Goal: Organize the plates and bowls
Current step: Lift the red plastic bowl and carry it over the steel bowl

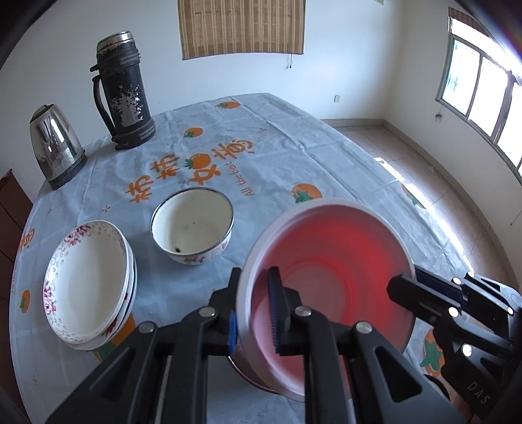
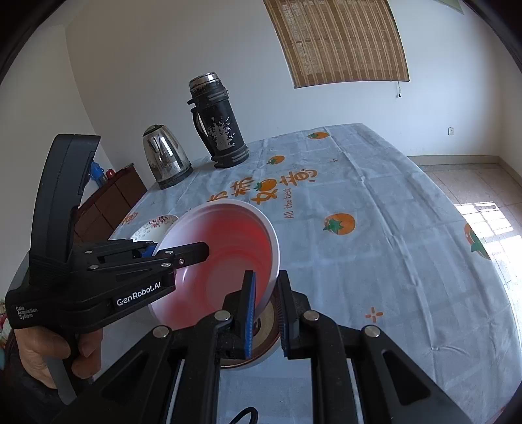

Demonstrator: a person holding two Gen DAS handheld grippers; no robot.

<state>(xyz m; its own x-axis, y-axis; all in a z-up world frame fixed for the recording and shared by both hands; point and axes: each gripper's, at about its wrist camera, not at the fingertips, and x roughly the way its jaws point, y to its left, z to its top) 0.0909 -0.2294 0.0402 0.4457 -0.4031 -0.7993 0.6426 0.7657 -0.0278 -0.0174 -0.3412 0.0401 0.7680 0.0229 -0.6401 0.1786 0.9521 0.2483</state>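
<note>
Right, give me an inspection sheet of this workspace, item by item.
Surface: round table under a pale blue cloth printed with orange fruit.
Job's things: pink plastic bowl held tilted above the table; white enamel bowl with dark specks inside; stack of floral-rimmed white plates to its left.
Clutter: black worn thermos flask; steel electric kettle.
Grippers: left gripper and right gripper each shut on the pink bowl's rim, at opposite sides.
Cables: a short black loop at the right wrist view's bottom edge.
Surroundings: bamboo blind, window, tiled floor, brown cabinet.
</note>
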